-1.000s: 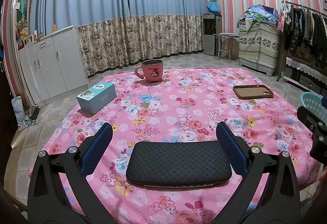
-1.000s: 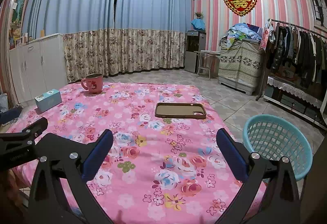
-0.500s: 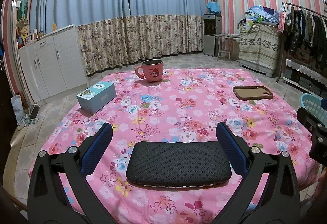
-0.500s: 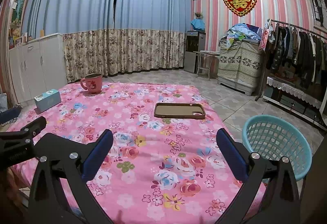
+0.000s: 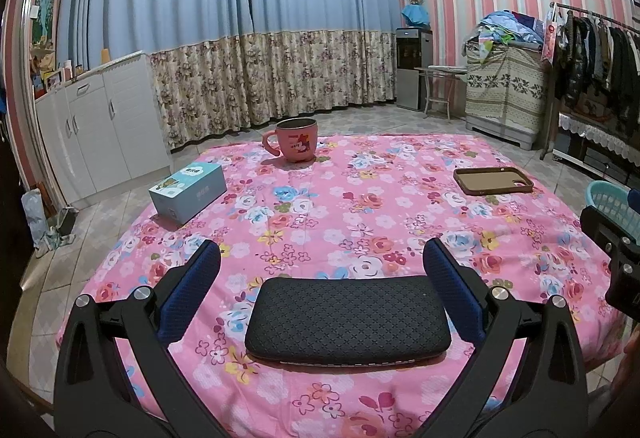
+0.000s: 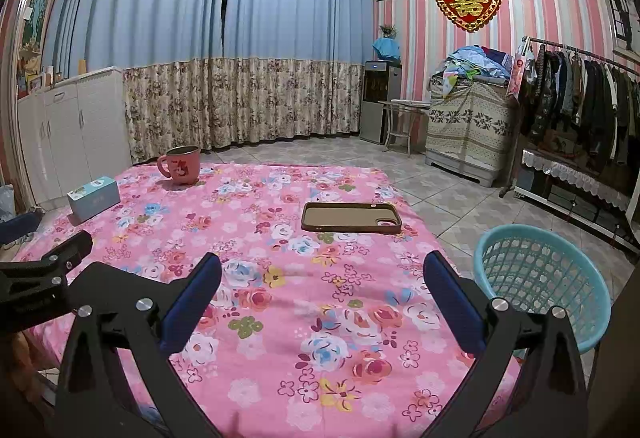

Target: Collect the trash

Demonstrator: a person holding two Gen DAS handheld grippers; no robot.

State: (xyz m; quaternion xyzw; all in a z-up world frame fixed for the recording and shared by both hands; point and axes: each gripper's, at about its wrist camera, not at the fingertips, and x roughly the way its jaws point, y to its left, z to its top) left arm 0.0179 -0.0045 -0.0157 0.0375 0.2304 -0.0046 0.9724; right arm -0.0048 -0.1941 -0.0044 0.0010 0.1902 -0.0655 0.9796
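We hold both grippers w/ fingers spread, empty: left gripper (image 5: 321, 258) over near black case (image 5: 347, 319), right gripper (image 6: 322, 270) beside blue basket (image 6: 560, 250), prob. the bin.

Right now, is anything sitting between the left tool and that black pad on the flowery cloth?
Nothing visible does. The left tool is open, and the black pad lies right between its fingers on the pink cloth. The mug, box and phone case lie farther off.
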